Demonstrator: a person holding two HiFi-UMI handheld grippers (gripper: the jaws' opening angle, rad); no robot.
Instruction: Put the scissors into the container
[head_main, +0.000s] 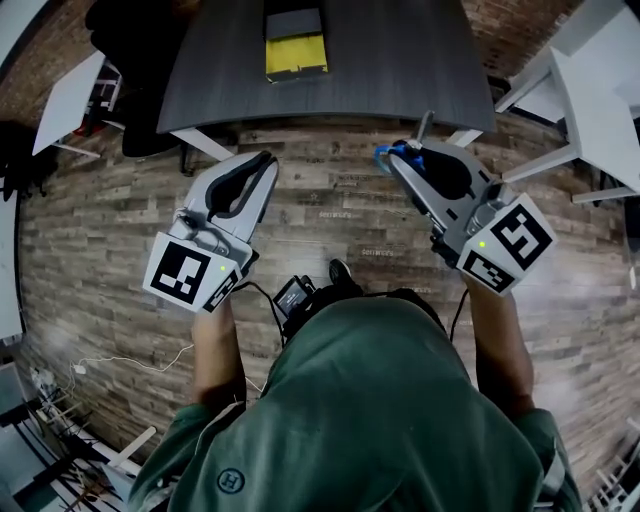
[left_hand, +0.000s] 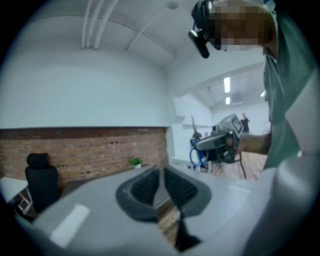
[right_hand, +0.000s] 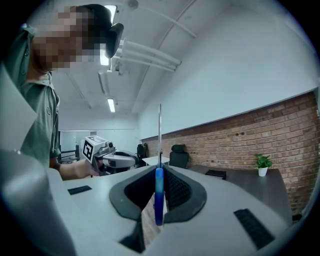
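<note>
Left gripper (head_main: 266, 162): pads pressed together, nothing between them; held over the plank floor (head_main: 330, 210).

Right gripper (head_main: 398, 158): jaws pinching the blue-handled scissors (right_hand: 159, 192), blade projecting past the tips.

Dark table (head_main: 400, 70), ahead: bears a yellow-and-grey container (head_main: 296, 45), well apart from the scissors.

Step, as judged: carrying. Next move calls for reaching forward over the container, then releasing.

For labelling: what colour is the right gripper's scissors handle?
The scissors handle is blue; clearest in right gripper view.
</note>
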